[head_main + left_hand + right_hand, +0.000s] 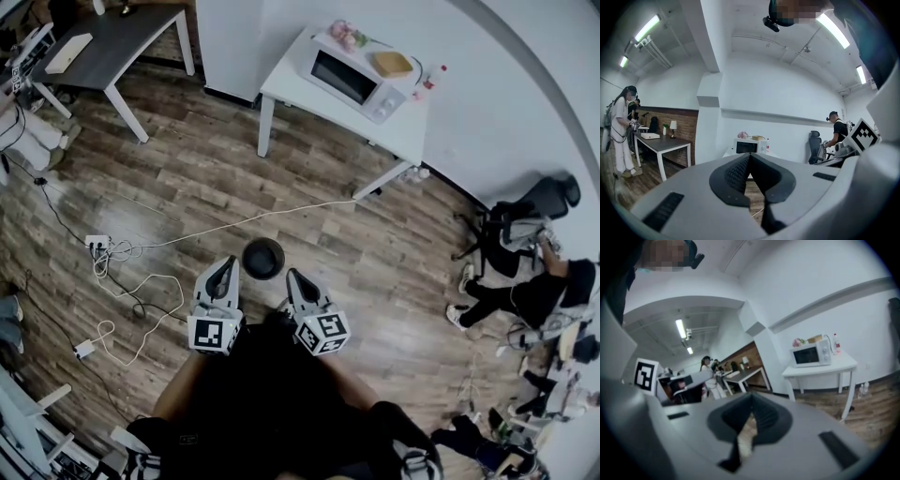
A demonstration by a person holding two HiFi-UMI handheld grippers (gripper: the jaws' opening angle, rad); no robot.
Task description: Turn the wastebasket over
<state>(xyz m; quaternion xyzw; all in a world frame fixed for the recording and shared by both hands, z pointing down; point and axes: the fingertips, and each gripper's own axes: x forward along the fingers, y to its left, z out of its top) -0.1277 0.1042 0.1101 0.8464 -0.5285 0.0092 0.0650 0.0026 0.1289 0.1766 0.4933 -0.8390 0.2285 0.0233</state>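
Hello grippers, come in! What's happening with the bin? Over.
Left gripper shut, empty; right gripper shut, empty. Bin on floor just ahead, between them, not held. White cable beyond bin, out of the way.

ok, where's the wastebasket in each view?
Head view: wastebasket near picture centre, on the wood floor.
Left gripper view: not in it.
Right gripper view: not in it.
Shared landmark: the microwave, upper right in the head view, just below centre in the left gripper view, right of centre in the right gripper view.
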